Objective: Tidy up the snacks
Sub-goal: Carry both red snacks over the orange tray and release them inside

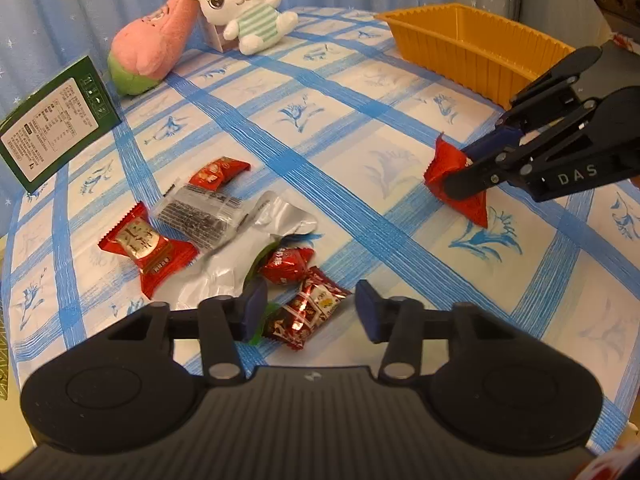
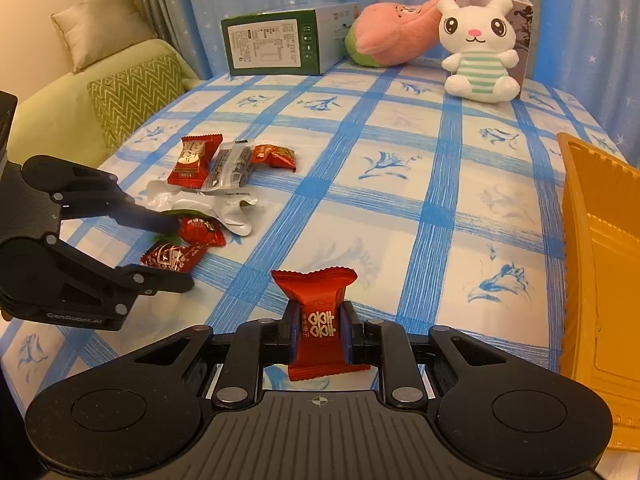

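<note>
While the orange tray [image 2: 600, 240] shows no snack in the part either camera covers, the job looks barely started; its far end is out of view, so I can't rule out something already in there.

The red candy [image 2: 320, 324] is clamped across its middle in the right gripper [image 2: 319, 334], off the tablecloth [image 2: 400, 200] and partway between pile and tray. Likely first or early item.

Left gripper [image 1: 308, 308] sits over the near edge of the pile, jaws apart, straddling a dark red foil candy [image 1: 308, 316] without pressing it. Not gripped yet.

Left in the pile: a red packet with a gold label [image 1: 146, 246], a clear packet of dark sticks [image 1: 200, 216], a flat silver pouch [image 1: 256, 248], two small red candies [image 1: 218, 172] [image 1: 286, 266].

Plush rabbit [image 2: 478, 52], pink plush [image 2: 384, 36] and green box [image 2: 276, 42] stand at the far edge, well apart from the snacks.
</note>
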